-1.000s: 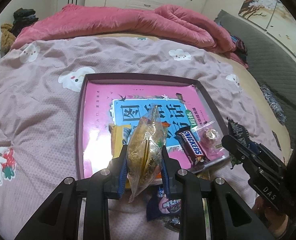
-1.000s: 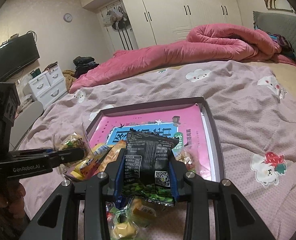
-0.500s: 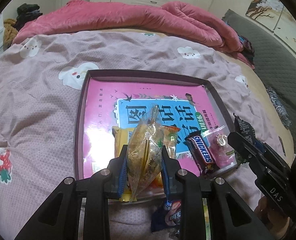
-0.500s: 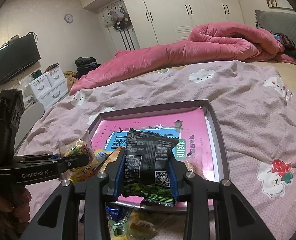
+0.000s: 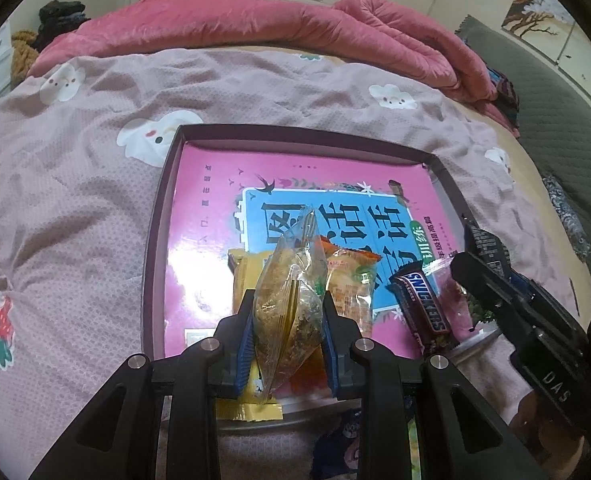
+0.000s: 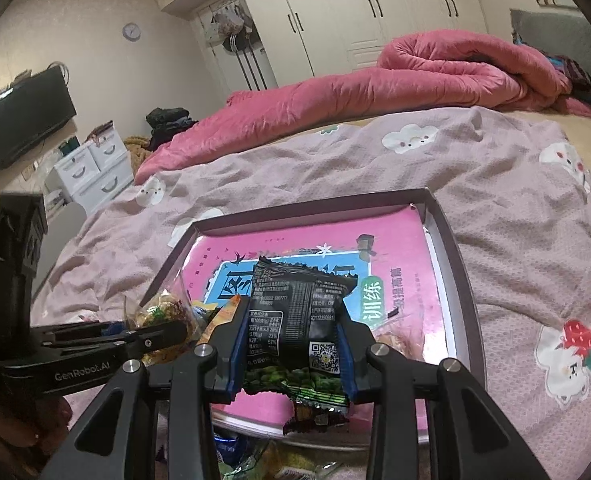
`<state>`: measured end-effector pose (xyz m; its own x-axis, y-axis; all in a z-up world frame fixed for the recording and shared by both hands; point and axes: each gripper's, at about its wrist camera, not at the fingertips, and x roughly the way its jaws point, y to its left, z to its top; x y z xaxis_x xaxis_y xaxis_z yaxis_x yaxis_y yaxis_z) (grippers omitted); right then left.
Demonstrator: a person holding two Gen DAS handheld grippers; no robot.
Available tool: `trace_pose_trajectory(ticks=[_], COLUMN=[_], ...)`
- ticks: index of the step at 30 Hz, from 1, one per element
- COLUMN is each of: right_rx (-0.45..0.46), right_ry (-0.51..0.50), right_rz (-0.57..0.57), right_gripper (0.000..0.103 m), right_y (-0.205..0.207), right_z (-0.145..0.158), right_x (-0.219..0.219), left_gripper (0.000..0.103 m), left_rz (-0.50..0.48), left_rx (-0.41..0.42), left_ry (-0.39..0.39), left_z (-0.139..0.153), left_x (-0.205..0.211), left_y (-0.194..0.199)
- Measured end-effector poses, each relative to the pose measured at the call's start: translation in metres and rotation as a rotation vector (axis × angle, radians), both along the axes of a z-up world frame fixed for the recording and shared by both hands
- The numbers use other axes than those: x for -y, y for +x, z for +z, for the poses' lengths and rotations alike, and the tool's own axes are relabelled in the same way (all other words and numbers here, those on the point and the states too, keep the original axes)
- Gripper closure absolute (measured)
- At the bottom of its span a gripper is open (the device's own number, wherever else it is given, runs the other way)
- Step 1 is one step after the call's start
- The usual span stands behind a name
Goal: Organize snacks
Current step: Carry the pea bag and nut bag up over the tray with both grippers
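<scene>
My left gripper (image 5: 288, 316) is shut on a clear packet of brown snack (image 5: 291, 300), held over the near edge of a dark-rimmed tray (image 5: 155, 240) lined with a pink and blue sheet. In the tray lie a yellow packet (image 5: 245, 268), an orange packet (image 5: 351, 280), a Snickers bar (image 5: 421, 304) and a pink sweet (image 5: 451, 300). My right gripper (image 6: 291, 338) is shut on a black packet of green peas (image 6: 299, 316), also above the tray's (image 6: 461, 280) near side. Each gripper shows in the other's view: the right gripper (image 5: 507, 300), the left gripper (image 6: 143, 334).
The tray rests on a mauve bedspread (image 5: 75, 200) with cartoon prints. A rolled pink quilt (image 6: 415, 76) lies at the far side. Several loose snack packets (image 6: 255, 460) lie on the bed just short of the tray. A white drawer unit (image 6: 91, 172) and a TV (image 6: 23, 120) stand at the left.
Both grippers have moved forward and slightly down over the tray's near edge, each keeping its packet. The loose packets in front have slipped beneath the view.
</scene>
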<state>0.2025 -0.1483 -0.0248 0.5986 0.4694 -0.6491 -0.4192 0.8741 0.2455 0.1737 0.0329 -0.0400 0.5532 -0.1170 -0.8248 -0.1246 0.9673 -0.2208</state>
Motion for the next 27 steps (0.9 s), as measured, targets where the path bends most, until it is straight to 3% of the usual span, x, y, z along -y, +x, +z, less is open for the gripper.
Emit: trace_pose_trajectory(ticks=[12,27], right_rx=[-0.039,-0.075], right_ry=[-0.002,-0.032], right_rz=[-0.013,-0.04], right_gripper=[0.066,0.066], right_y=[0.007,0.01], right_z=[-0.015,-0.029], right_x=[0.006,0.009], left_gripper=[0.073,0.073], left_rz=[-0.005,-0.02], left_rx=[0.002,-0.001], left_ry=[0.04,0.003], left_z=[-0.004,-0.007], left_x=[0.01,0.017], left_y=[0.007,0.011])
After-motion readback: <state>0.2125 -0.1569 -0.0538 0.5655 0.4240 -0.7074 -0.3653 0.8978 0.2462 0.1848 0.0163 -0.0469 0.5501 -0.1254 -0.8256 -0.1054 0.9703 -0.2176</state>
